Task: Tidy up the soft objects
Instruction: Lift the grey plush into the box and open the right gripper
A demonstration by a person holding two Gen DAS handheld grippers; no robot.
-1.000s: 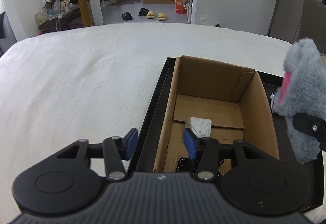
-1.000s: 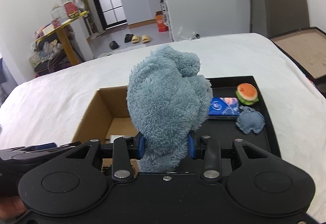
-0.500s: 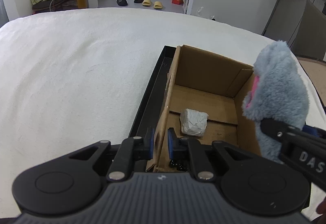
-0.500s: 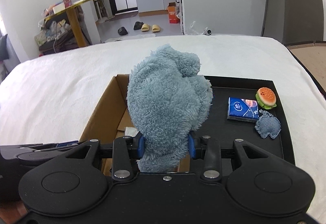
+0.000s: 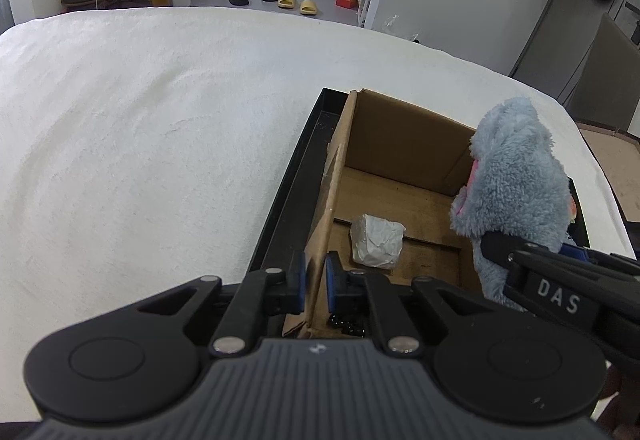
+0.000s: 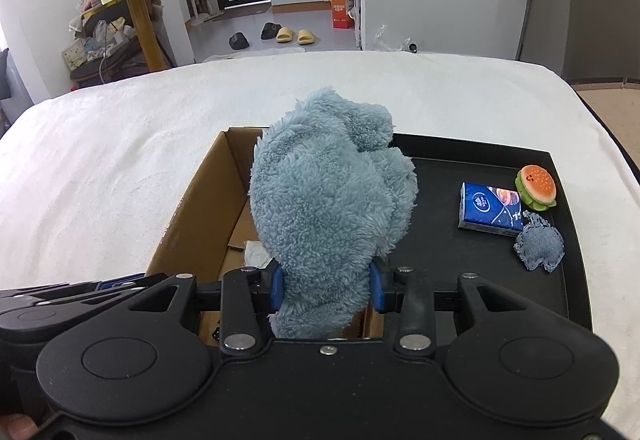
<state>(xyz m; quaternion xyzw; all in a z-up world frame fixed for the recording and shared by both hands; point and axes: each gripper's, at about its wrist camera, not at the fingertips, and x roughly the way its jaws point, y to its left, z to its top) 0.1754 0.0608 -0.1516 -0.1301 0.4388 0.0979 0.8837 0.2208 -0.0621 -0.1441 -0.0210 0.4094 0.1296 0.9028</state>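
Note:
An open cardboard box (image 5: 400, 144) (image 6: 192, 208) stands at the left end of a black tray (image 6: 568, 280) (image 5: 288, 184) on a white bed. My left gripper (image 5: 316, 280) is shut on the box's left wall, one pad outside and one inside. A fluffy blue-grey plush toy (image 6: 328, 208) (image 5: 516, 180) hangs over the box's right side, and my right gripper (image 6: 326, 286) is shut on its lower part. A crumpled white wad (image 5: 376, 240) lies on the box floor, with a small black thing (image 5: 346, 321) near the front wall.
On the tray's right end lie a blue tissue pack (image 6: 490, 206), a burger toy (image 6: 536, 186) and a small blue denim pouch (image 6: 540, 246). White bedding (image 5: 140, 140) spreads to the left and behind. Slippers (image 6: 290, 36) and a yellow table (image 6: 144, 20) stand on the floor beyond.
My left gripper went from open astride the box's left wall to shut on it. The right gripper carried the plush leftward, from beside the box to over its right side.

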